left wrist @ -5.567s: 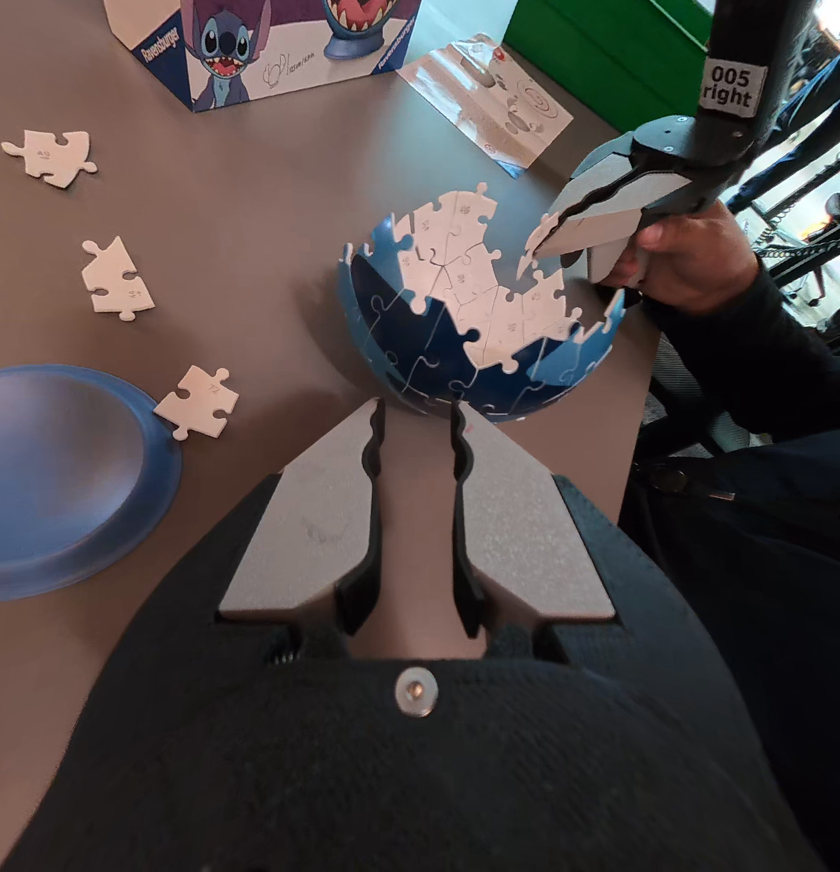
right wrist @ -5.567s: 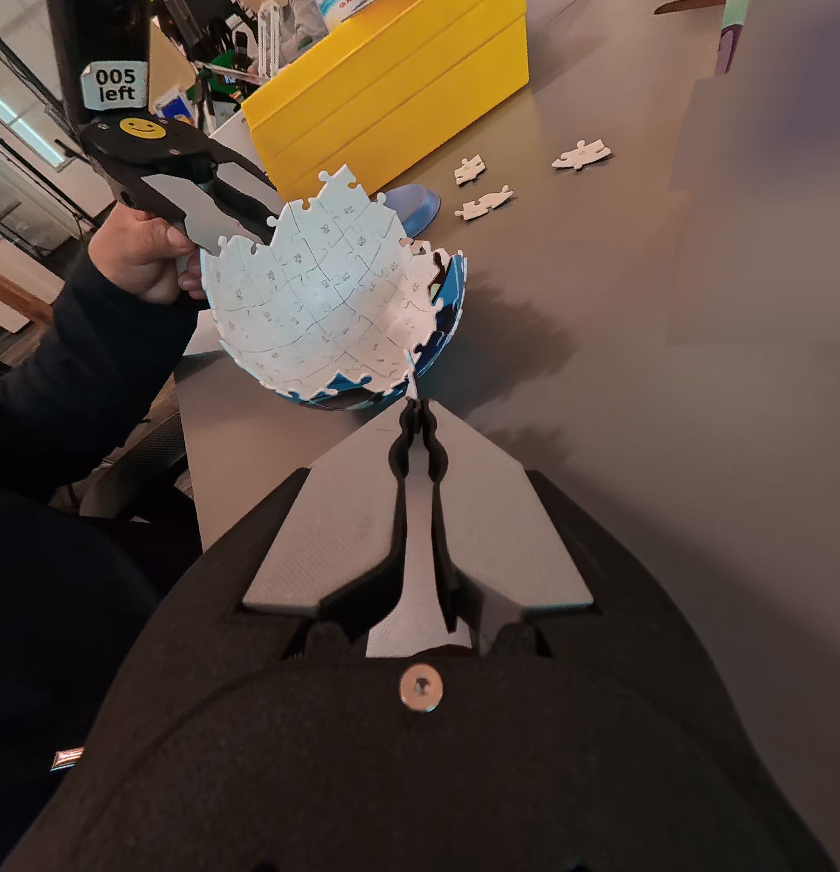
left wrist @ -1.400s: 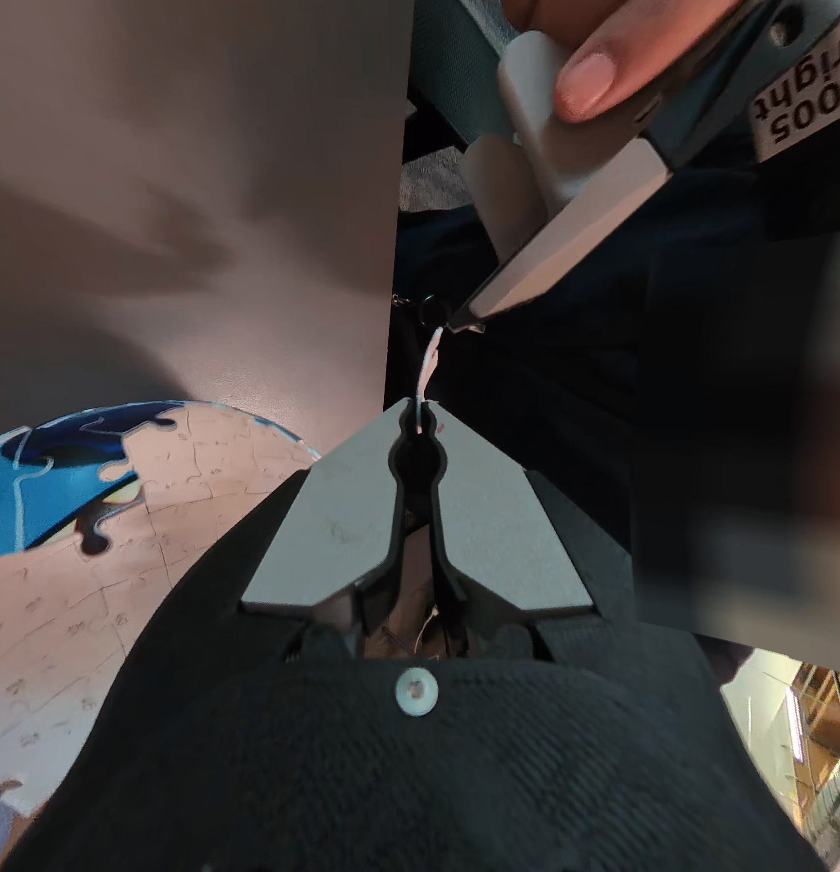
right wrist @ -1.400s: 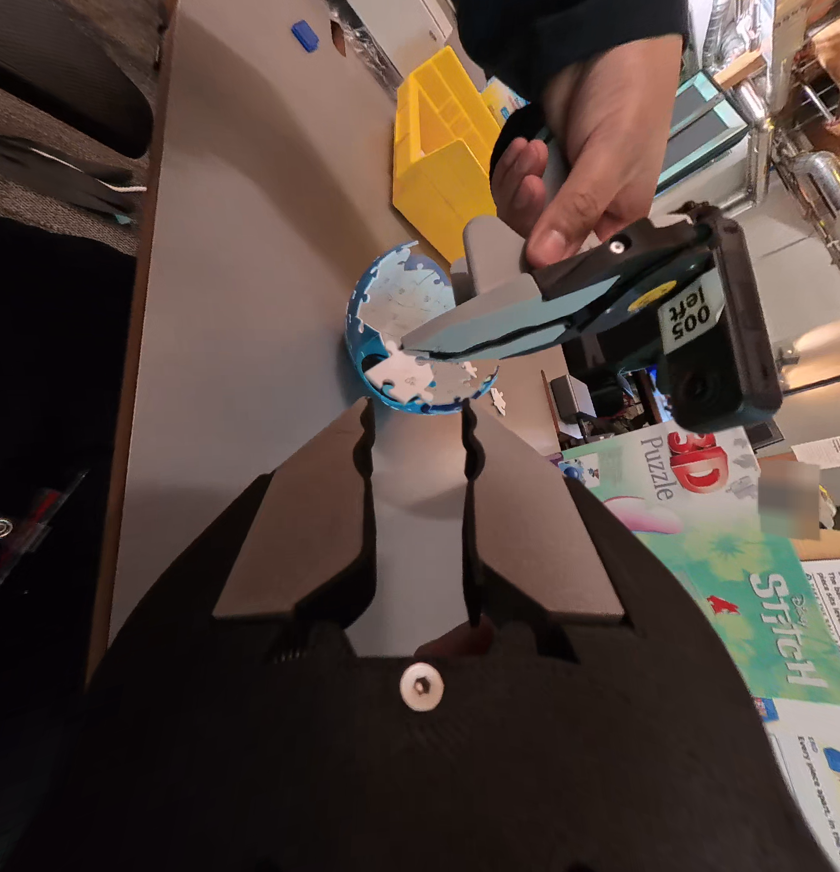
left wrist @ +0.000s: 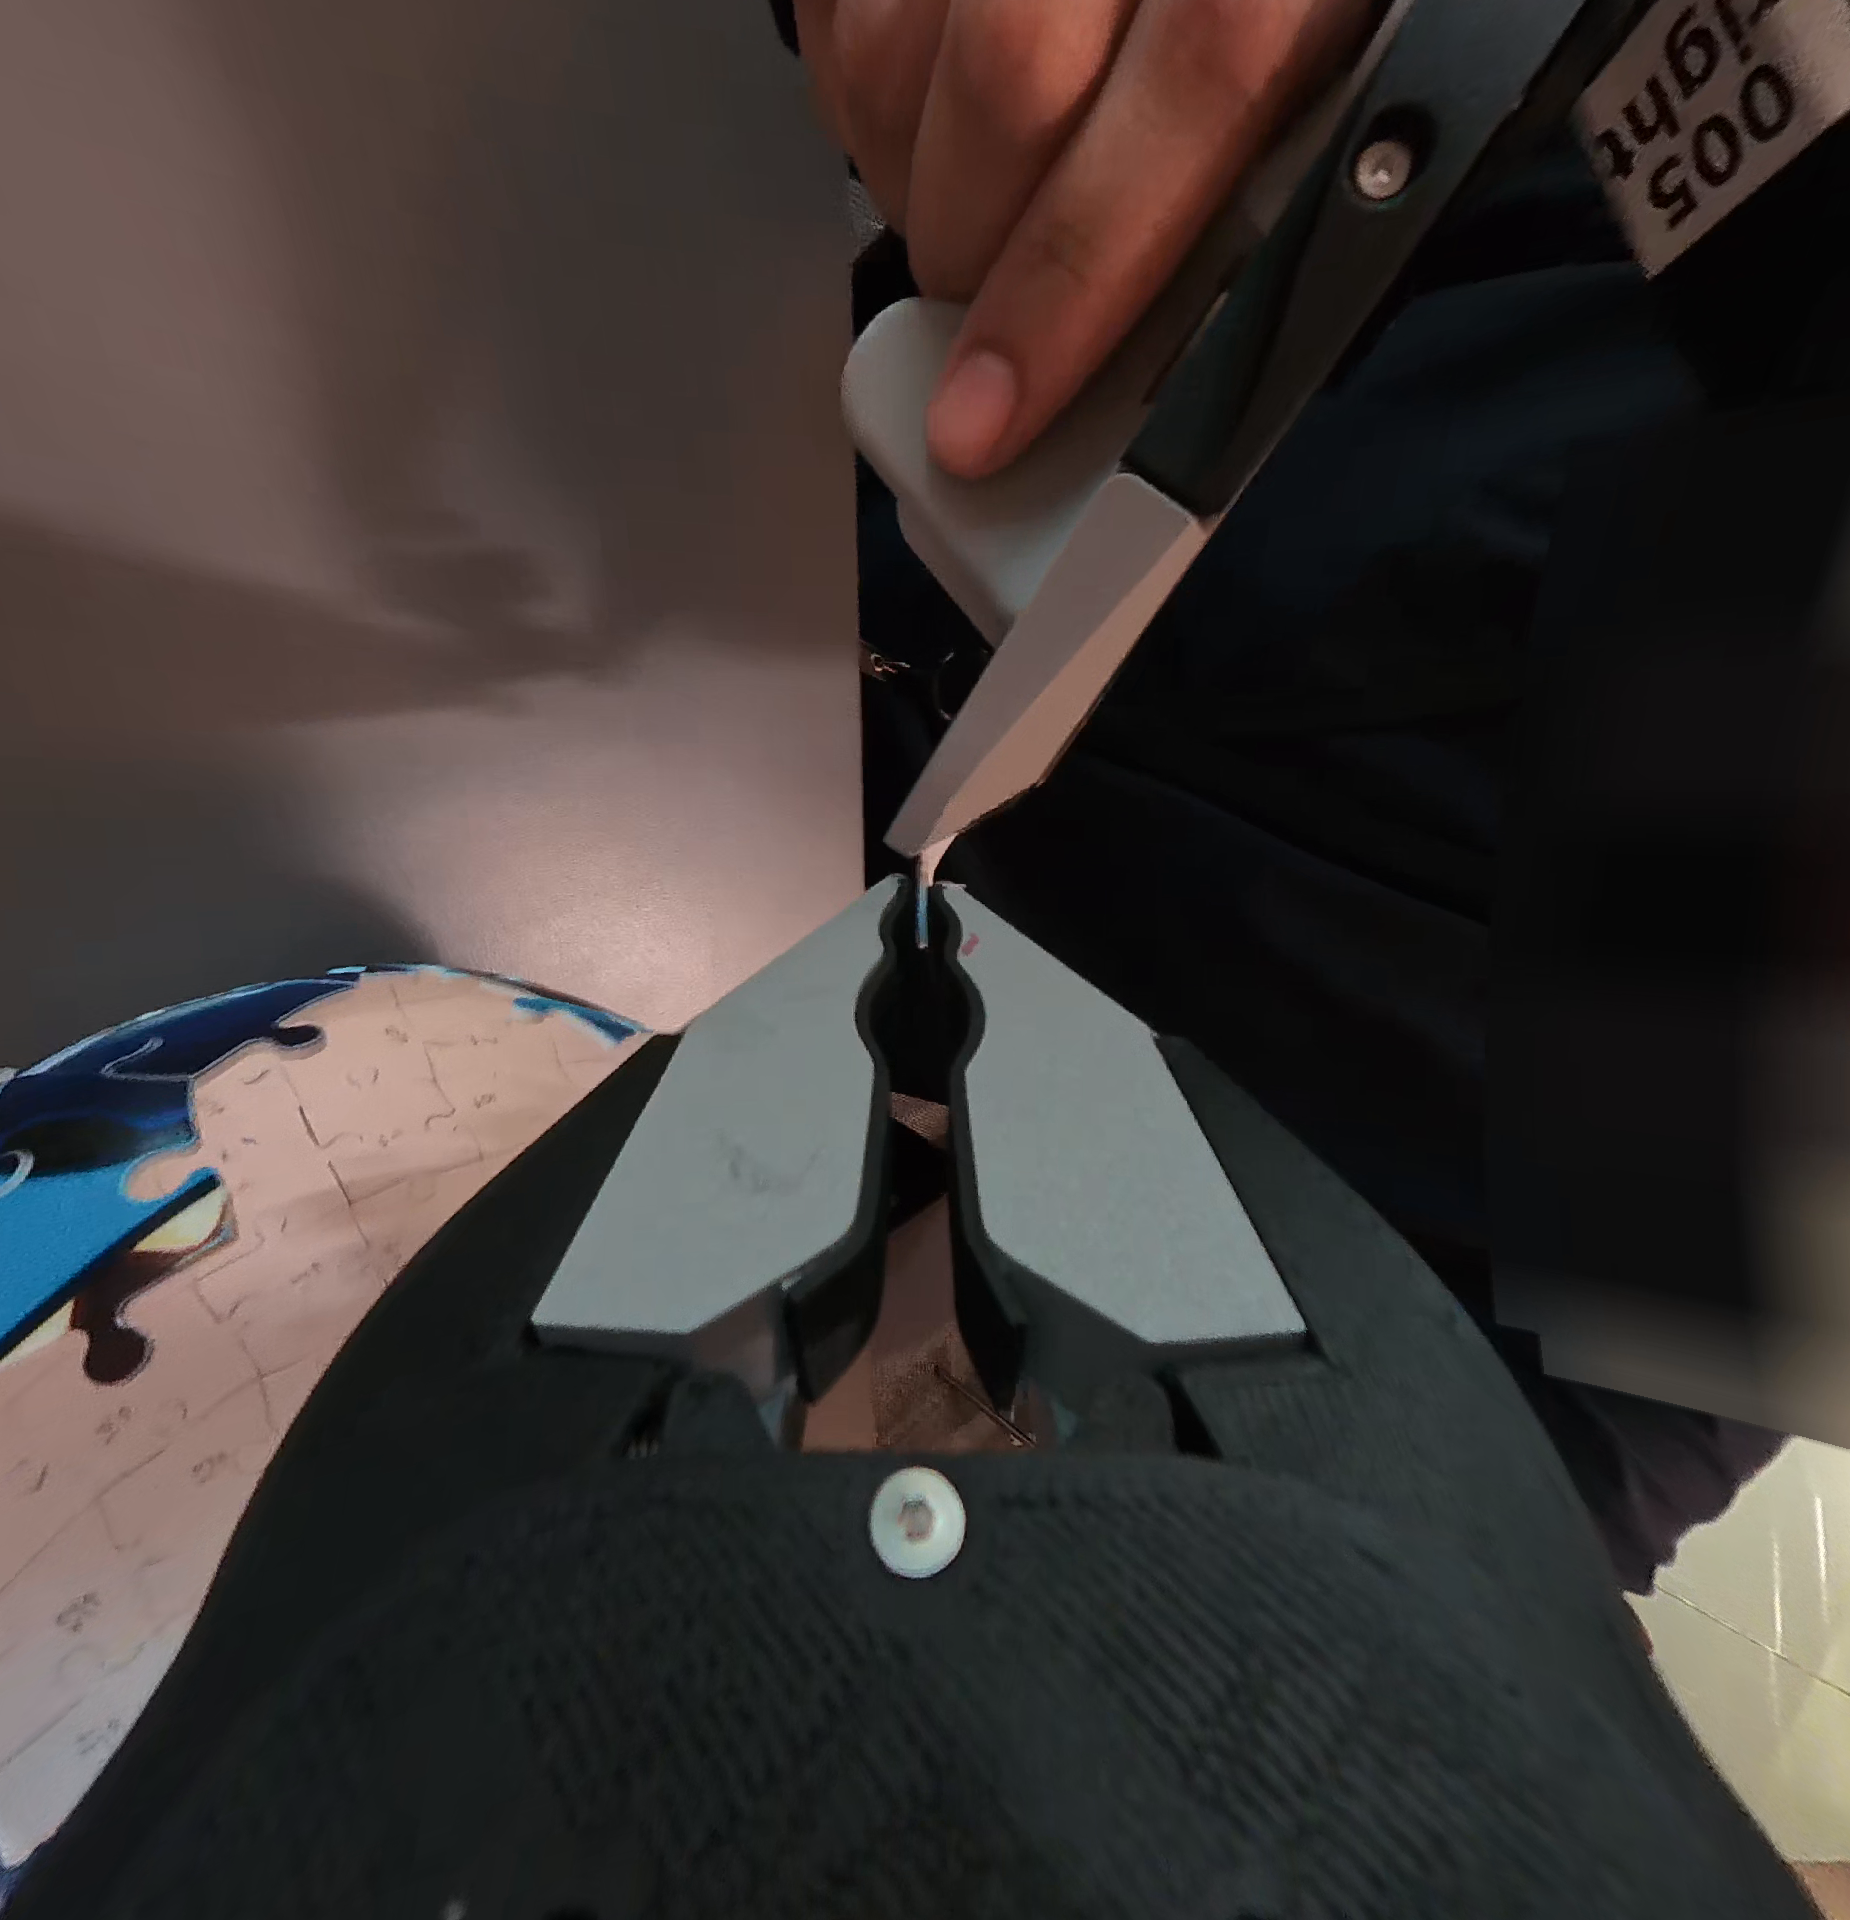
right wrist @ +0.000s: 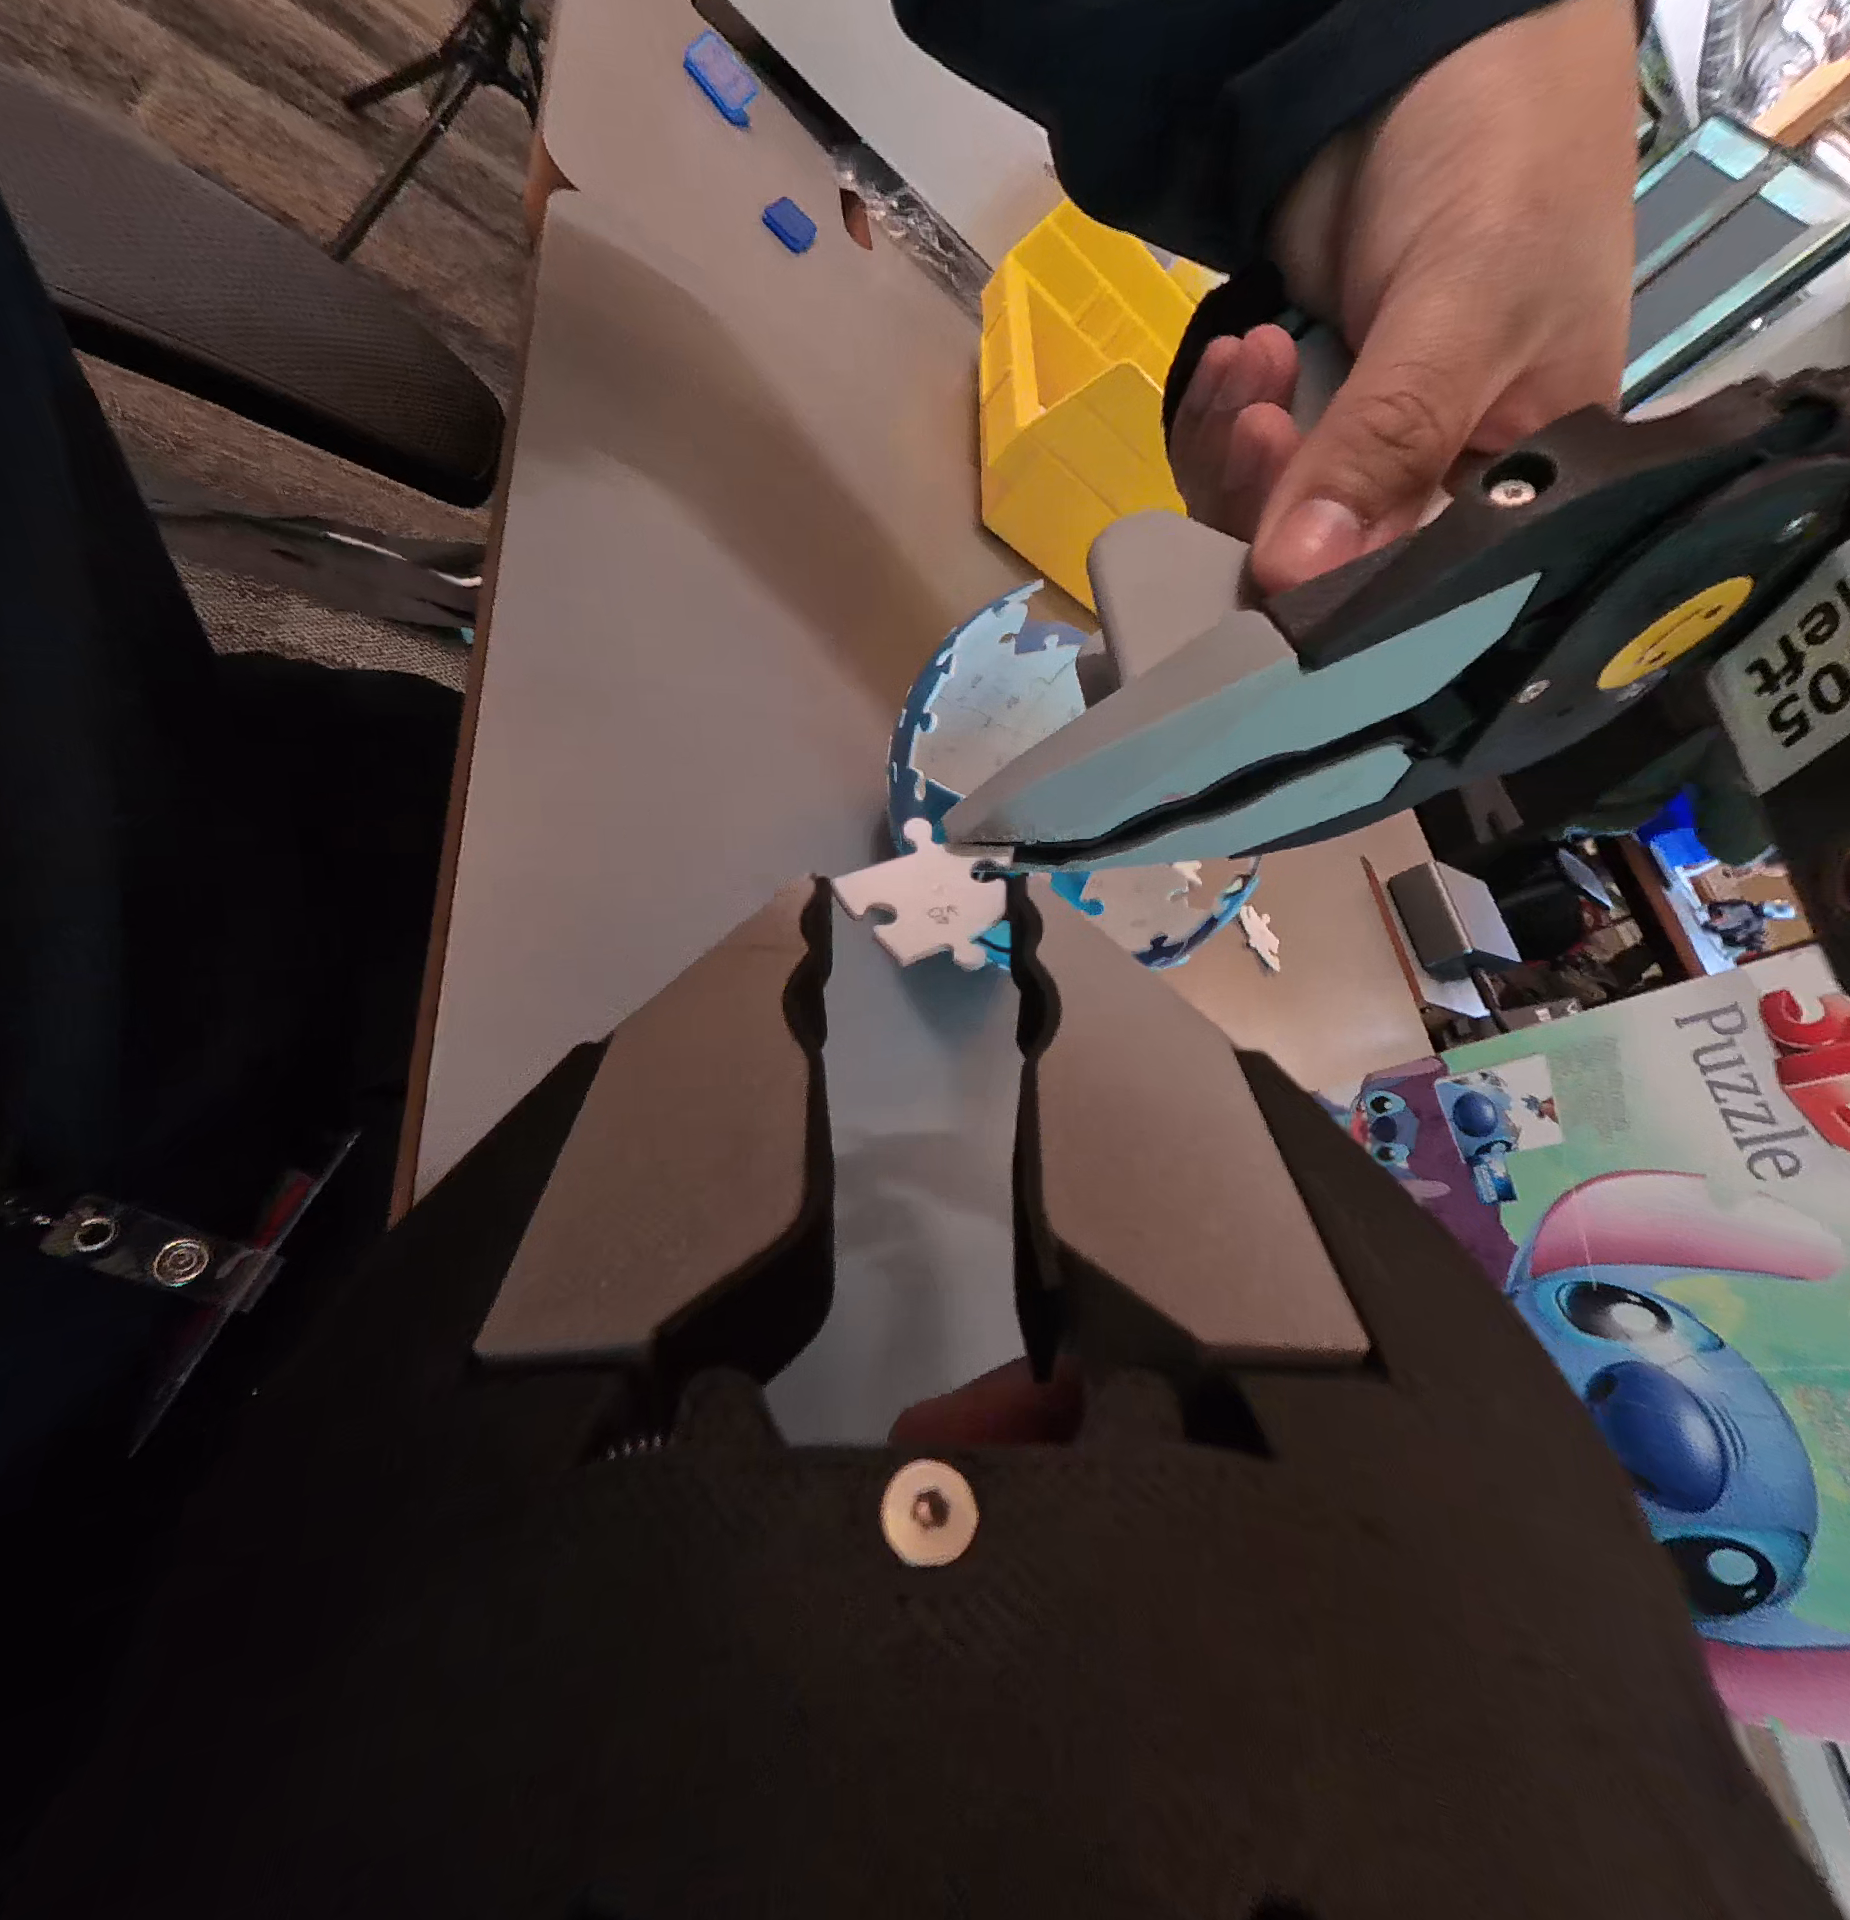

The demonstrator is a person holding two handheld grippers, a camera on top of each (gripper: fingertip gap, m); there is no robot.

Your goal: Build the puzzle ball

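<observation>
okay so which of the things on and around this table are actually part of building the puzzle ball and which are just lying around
Part of the job:
- white curved puzzle piece, pinched by the left hand-held gripper
- open right hand-held gripper
- half-built blue and white puzzle ball shell
- loose white puzzle piece

Lying about:
- yellow plastic bin
- colourful puzzle box
- small blue blocks

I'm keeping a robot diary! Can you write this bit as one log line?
step: piece handover | left gripper: shut on puzzle piece | right gripper: open around it | puzzle ball: half-built, on table
</observation>
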